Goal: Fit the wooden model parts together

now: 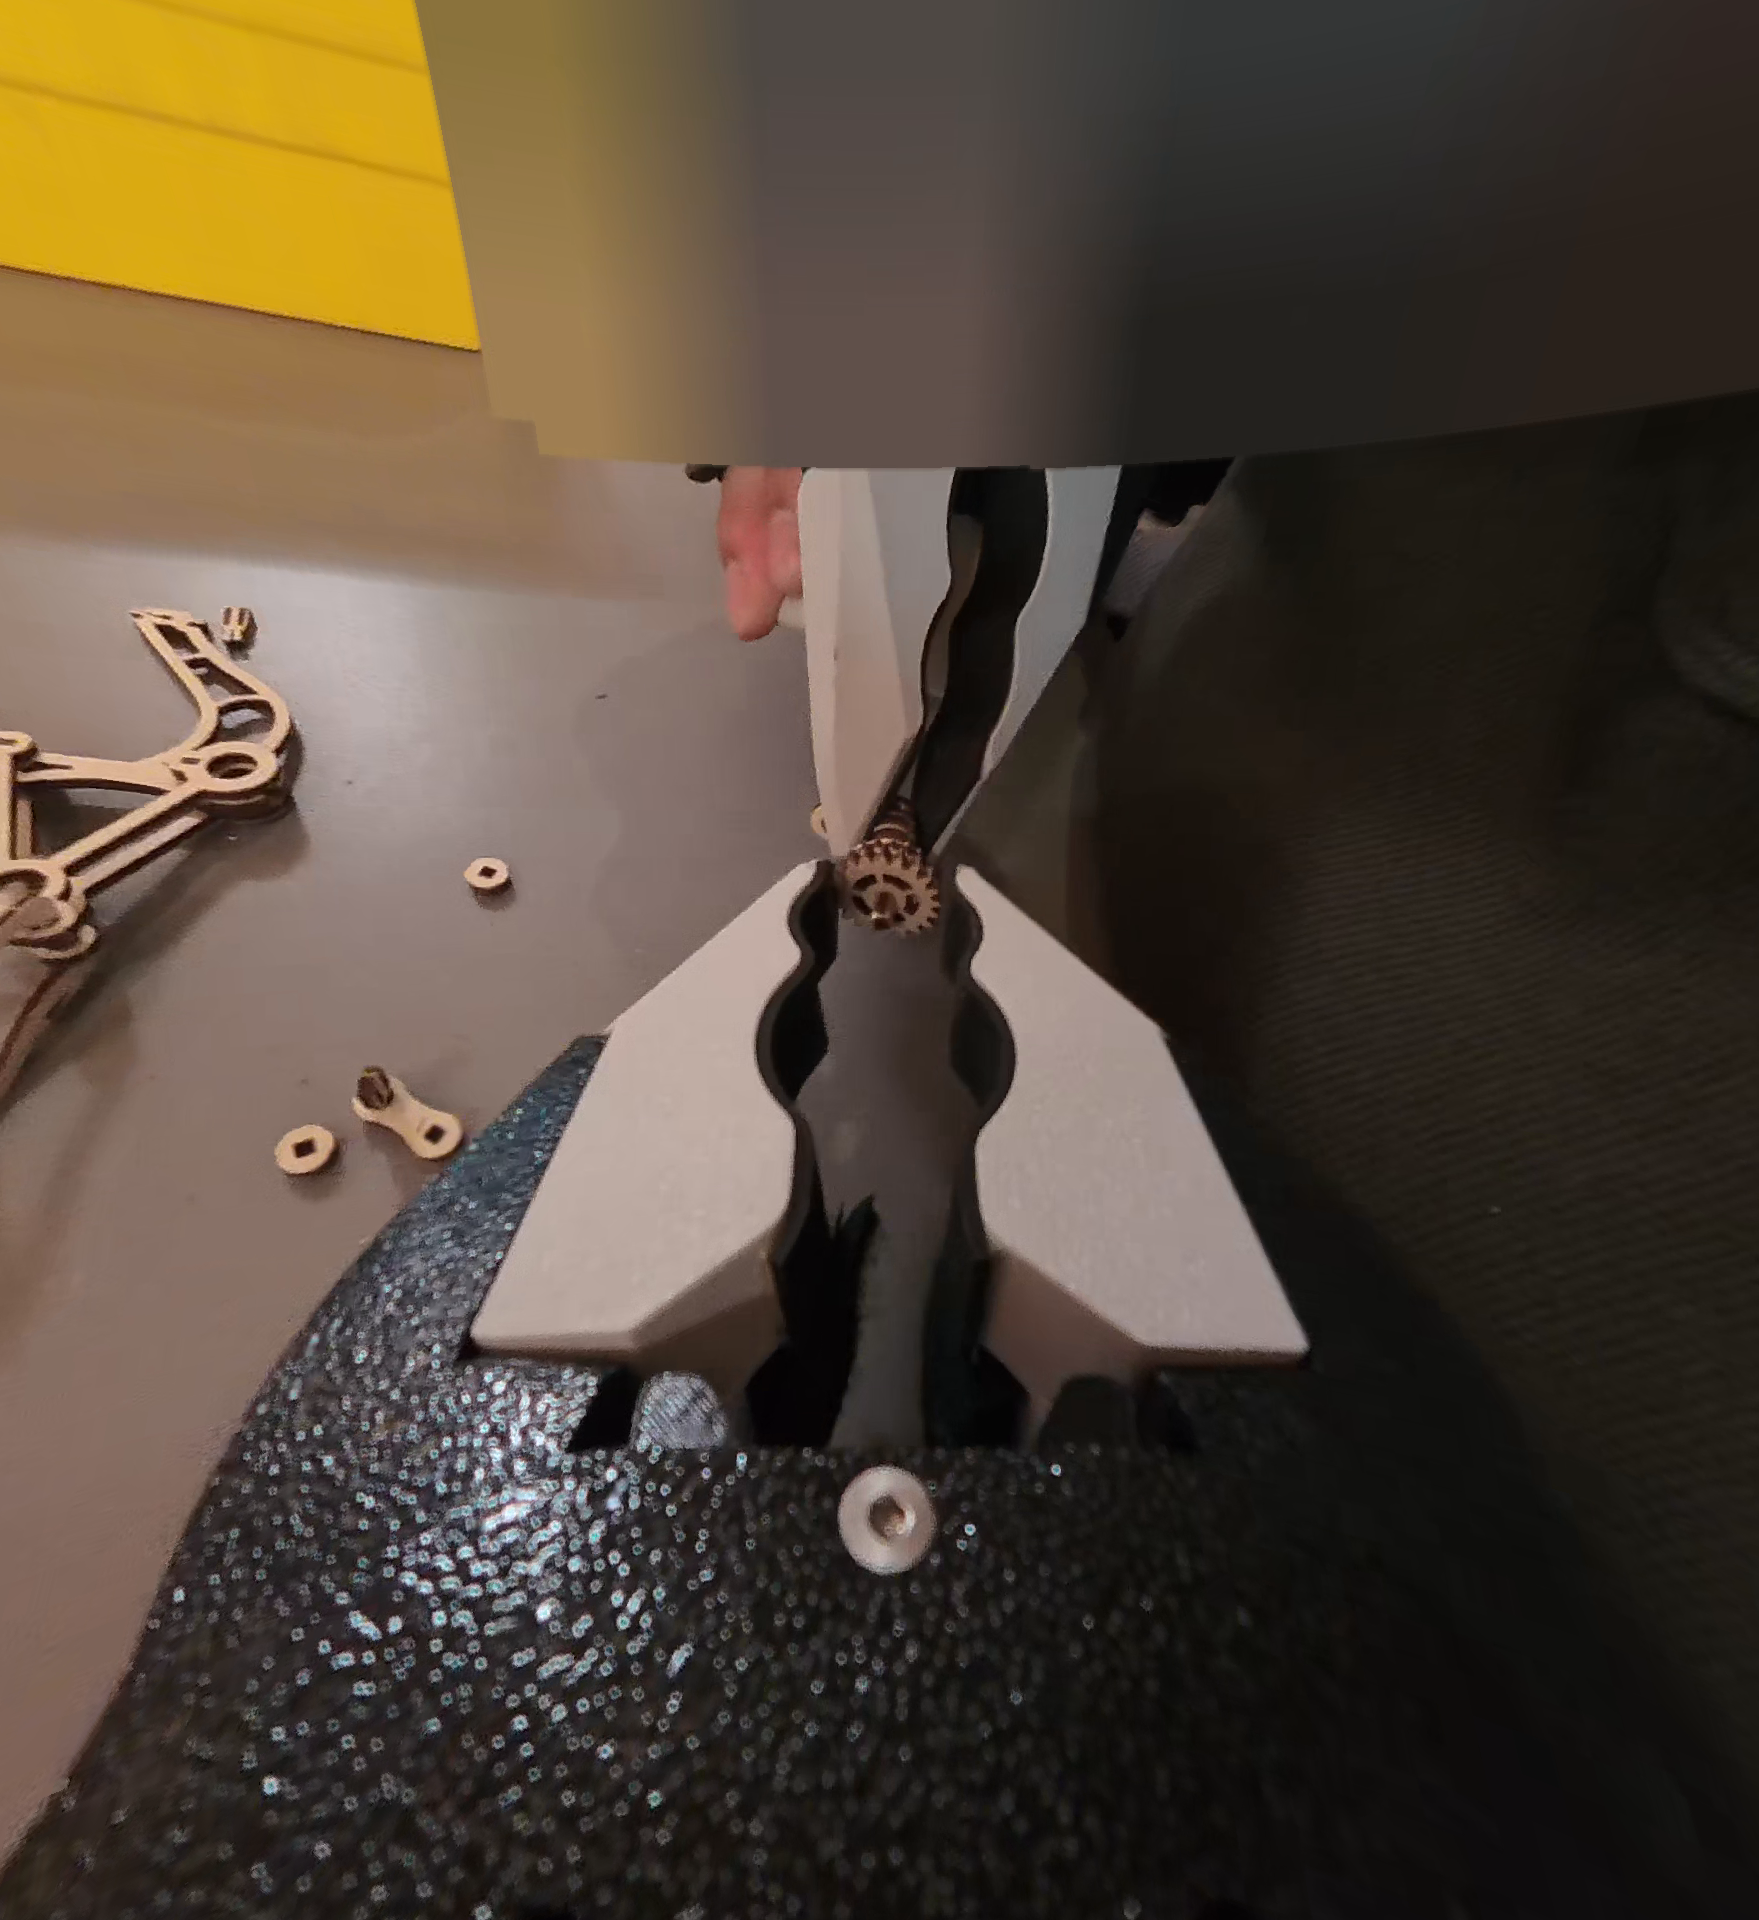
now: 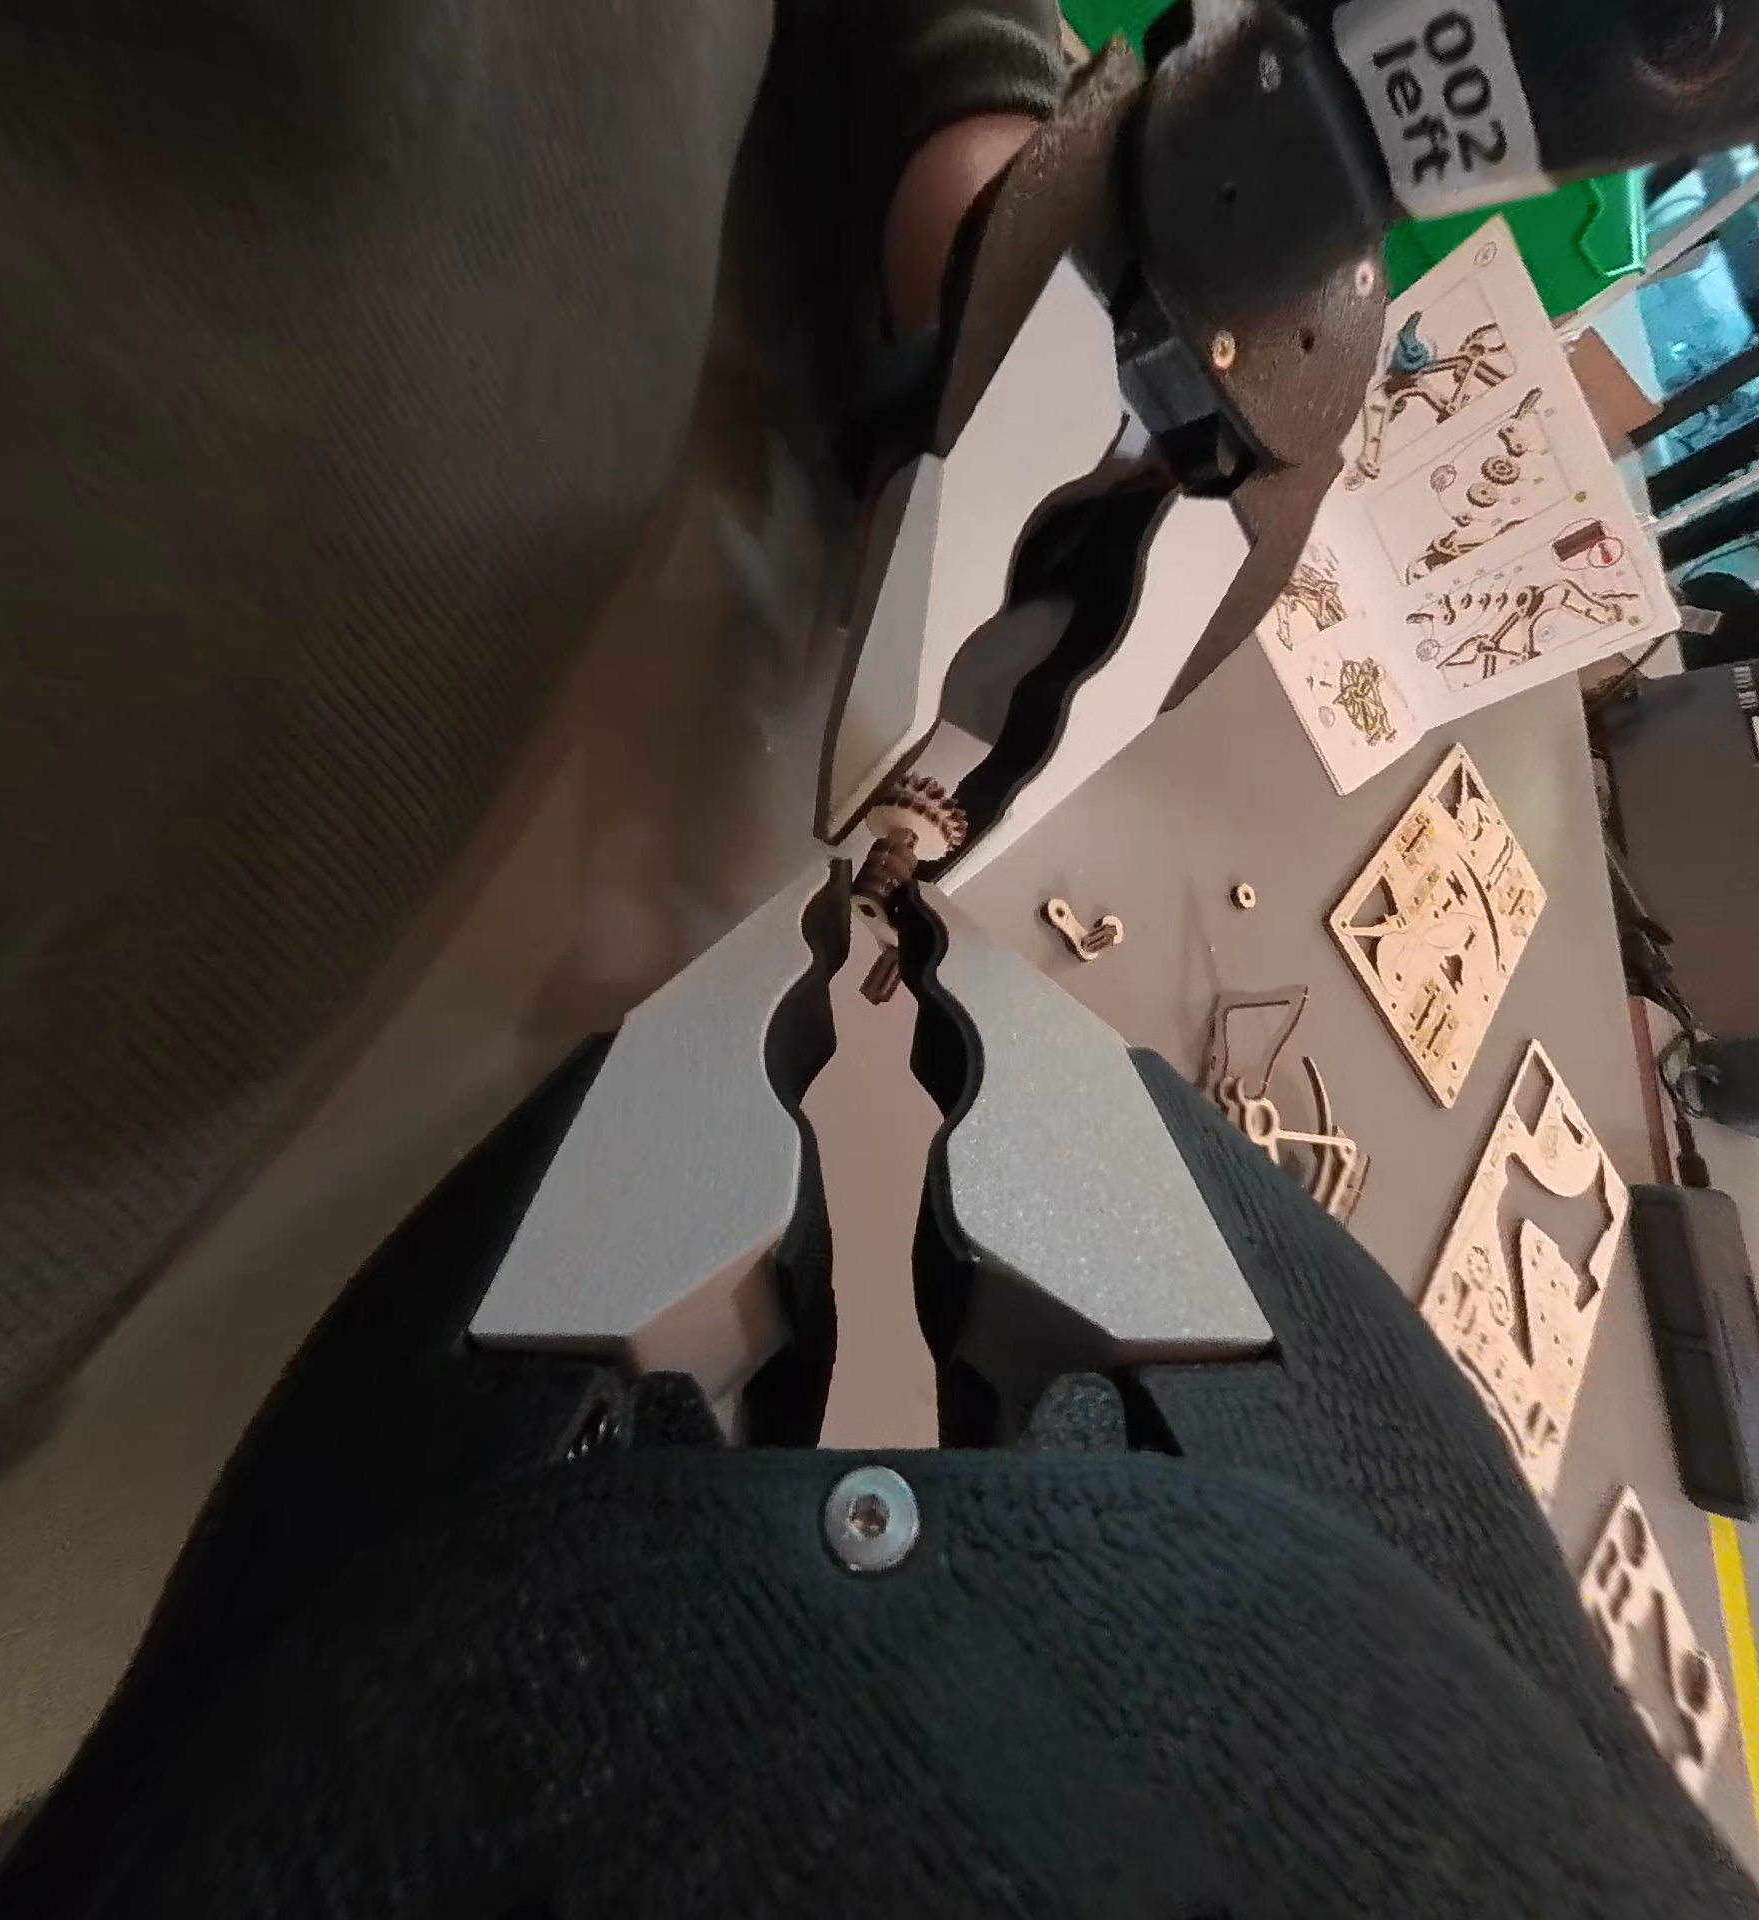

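Observation:
In the left wrist view my left gripper (image 1: 890, 883) is shut on a small wooden gear (image 1: 890, 896) held at its fingertips above the grey table (image 1: 439, 623). My right gripper (image 1: 898, 823) comes down from above, tip to tip with it. In the right wrist view my right gripper (image 2: 875, 899) is shut on a small wooden link with dark pegs (image 2: 875, 920). One peg meets the hub of the gear (image 2: 925, 816), which the left gripper (image 2: 906, 823) holds from above. The joint itself is partly hidden by the fingers.
A partly built wooden frame (image 1: 127, 790), two loose washers (image 1: 488, 873) and a spare link (image 1: 407, 1117) lie on the table. The right wrist view shows an instruction sheet (image 2: 1457, 499), wooden part sheets (image 2: 1436, 925) and a black adapter (image 2: 1716, 1340). A person's dark clothing (image 1: 1477, 935) is close by.

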`<state>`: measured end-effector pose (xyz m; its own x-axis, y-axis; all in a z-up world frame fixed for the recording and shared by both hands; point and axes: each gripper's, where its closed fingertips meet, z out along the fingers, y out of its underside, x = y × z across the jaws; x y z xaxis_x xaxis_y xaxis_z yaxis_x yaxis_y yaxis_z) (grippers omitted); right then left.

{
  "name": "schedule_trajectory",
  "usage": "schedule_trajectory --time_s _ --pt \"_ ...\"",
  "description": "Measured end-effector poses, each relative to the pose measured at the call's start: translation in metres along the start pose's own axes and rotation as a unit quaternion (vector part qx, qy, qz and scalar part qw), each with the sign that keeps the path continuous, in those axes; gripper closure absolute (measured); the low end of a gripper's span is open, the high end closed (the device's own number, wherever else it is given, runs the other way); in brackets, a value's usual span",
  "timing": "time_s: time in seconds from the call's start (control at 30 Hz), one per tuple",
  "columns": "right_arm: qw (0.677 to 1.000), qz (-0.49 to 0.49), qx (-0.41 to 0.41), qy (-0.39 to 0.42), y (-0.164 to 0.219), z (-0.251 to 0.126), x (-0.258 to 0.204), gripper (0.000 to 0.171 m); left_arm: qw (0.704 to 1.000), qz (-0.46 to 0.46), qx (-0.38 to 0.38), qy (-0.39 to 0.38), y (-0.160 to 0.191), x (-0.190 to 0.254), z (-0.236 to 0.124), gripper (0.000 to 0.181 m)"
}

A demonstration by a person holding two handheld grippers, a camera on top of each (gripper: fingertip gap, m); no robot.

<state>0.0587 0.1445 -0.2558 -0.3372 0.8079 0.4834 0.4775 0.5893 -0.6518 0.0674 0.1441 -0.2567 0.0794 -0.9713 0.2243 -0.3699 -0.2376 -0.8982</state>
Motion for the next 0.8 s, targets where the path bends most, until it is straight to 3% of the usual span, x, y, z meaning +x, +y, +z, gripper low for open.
schedule_trajectory --time_s 0.03,0.17,0.33,0.63,0.8 --pt "1.000 0.001 0.004 0.000 -0.001 0.000 0.000 0.163 1.000 -0.007 0.005 0.008 -0.001 0.001 -0.001 0.163" --pt "1.000 0.004 0.018 -0.003 -0.006 -0.003 -0.001 0.163 1.000 -0.004 0.012 0.021 -0.003 0.005 -0.002 0.163" --pt "0.999 0.044 0.008 -0.009 0.005 0.006 0.002 0.162 0.999 0.026 -0.016 -0.031 0.006 -0.009 0.002 0.164" --pt "0.997 0.015 -0.061 0.040 0.024 0.015 0.010 0.146 0.996 -0.044 -0.017 -0.070 0.006 -0.030 0.003 0.164" --pt "0.991 0.120 -0.044 0.040 0.022 0.011 0.020 0.154 0.996 -0.034 0.002 -0.084 0.000 -0.034 0.002 0.164"
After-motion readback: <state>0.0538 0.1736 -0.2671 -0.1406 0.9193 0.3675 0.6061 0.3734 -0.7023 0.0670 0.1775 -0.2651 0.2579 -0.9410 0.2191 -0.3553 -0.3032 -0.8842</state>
